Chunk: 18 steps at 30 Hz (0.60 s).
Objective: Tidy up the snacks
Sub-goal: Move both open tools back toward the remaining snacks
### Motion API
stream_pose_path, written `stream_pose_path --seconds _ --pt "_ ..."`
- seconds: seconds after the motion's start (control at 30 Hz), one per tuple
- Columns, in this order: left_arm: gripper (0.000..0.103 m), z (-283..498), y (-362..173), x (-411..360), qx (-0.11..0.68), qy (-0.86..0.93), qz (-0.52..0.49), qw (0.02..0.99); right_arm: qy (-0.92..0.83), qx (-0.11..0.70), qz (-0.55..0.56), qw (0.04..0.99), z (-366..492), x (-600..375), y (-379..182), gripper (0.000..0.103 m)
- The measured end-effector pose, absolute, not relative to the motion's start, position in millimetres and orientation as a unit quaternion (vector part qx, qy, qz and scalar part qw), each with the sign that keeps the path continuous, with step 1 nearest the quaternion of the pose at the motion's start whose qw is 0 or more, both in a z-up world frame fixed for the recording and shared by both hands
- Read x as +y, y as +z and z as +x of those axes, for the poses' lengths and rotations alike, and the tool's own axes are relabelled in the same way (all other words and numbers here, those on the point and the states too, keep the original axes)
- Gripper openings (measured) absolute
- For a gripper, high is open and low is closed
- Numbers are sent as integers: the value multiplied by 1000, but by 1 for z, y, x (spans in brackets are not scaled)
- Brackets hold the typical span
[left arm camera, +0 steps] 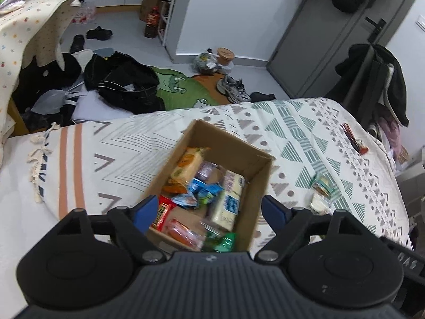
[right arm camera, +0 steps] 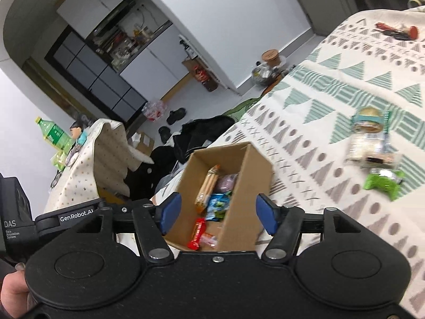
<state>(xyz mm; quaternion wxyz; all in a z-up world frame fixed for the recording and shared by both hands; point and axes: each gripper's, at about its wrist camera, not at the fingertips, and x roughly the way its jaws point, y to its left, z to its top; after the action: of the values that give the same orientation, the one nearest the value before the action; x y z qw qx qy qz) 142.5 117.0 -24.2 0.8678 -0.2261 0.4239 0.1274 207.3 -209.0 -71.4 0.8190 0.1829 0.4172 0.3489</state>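
Note:
An open cardboard box (left arm camera: 240, 146) (right arm camera: 245, 199) stands on the patterned bedspread, holding several snack packets: a yellow pack, blue wrappers, a white pack, a red bar and a green wrapper. My left gripper (left arm camera: 209, 211) hangs just above the box's near end, open, with nothing between its blue pads. My right gripper (right arm camera: 219, 212) is also open and empty, over the box's near corner. Loose snacks lie on the spread to the right: a clear-wrapped pack (right arm camera: 370, 135) and a green packet (right arm camera: 382, 183), seen blurred in the left wrist view as a small pile (left arm camera: 322, 192).
A red and black object (left arm camera: 354, 141) (right arm camera: 398, 32) lies far right on the bed. Beyond the bed's edge the floor holds black clothes (left arm camera: 124, 85), a green mat (left arm camera: 183, 90) and shoes (left arm camera: 233, 89). A cloth-covered table (right arm camera: 87, 159) stands at the left.

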Motion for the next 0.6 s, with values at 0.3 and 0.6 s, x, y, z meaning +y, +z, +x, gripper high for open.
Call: stream_pose_path --seconds 0.3,0.6 --pt "88 144 -19 76 422 110 -204 876 311 404 201 837 210 -261 -73 75" --pt "89 152 -16 33 417 89 -189 884 274 398 232 844 217 -305 -84 78"
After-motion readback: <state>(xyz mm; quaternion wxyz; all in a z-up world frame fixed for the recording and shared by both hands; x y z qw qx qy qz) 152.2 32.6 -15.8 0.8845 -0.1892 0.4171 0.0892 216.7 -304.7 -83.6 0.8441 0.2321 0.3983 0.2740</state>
